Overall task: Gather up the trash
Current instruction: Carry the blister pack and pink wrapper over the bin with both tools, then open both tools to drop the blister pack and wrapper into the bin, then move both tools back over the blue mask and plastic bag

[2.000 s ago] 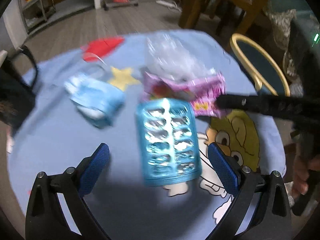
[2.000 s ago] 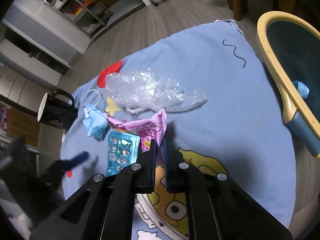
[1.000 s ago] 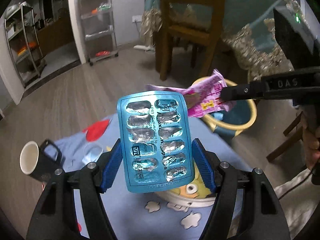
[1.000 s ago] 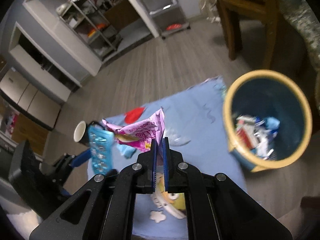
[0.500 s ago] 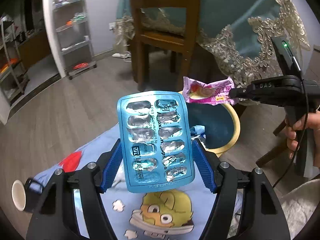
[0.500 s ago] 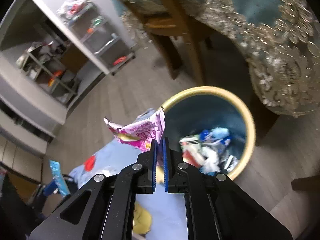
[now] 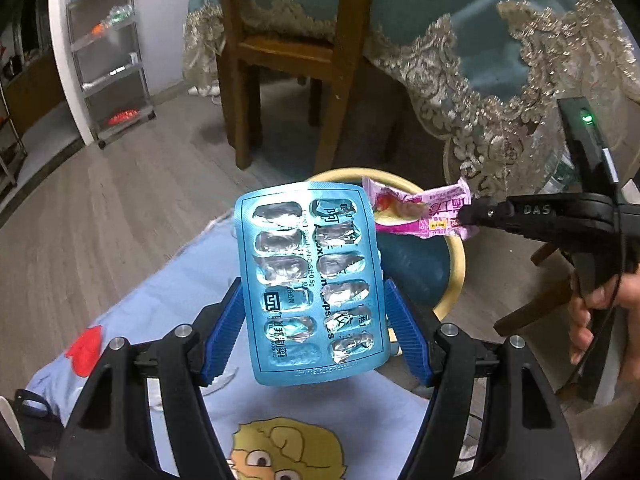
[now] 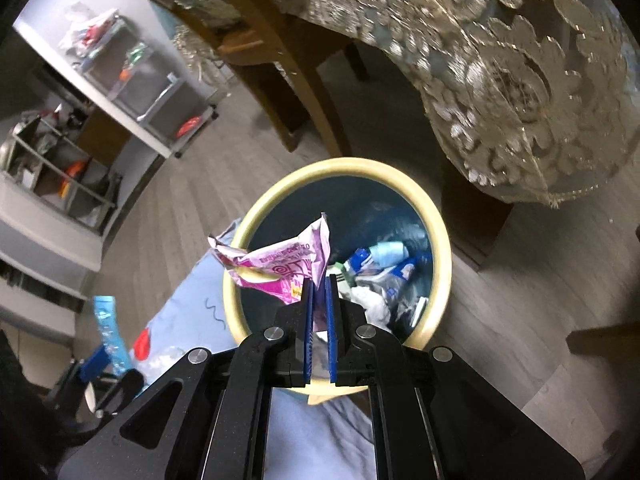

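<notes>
My left gripper [image 7: 314,320] is shut on a blue blister pack [image 7: 308,280] of emptied pill pockets, held upright by its long edges above the blue cloth. My right gripper [image 8: 319,300] is shut on a crumpled pink snack wrapper [image 8: 280,264], which hangs over the near rim of the round bin [image 8: 440,240] with its cream rim and dark blue inside. In the left wrist view the pink wrapper [image 7: 416,210] and the right gripper [image 7: 466,214] hover over the bin [image 7: 454,276], just right of the pack. The blue blister pack [image 8: 108,332] also shows at the lower left of the right wrist view.
Several pieces of trash [image 8: 380,276] lie in the bin. A blue cartoon-print cloth [image 7: 168,308] covers the low table beside it. A wooden chair [image 7: 288,52] and a lace-edged tablecloth [image 7: 500,80] stand behind the bin. A person's hand [image 7: 600,312] grips the right tool.
Both grippers lifted their items off the blue cloth and carried them toward the bin. The pink wrapper now hangs over the bin's opening, and the bin looms larger in both views.
</notes>
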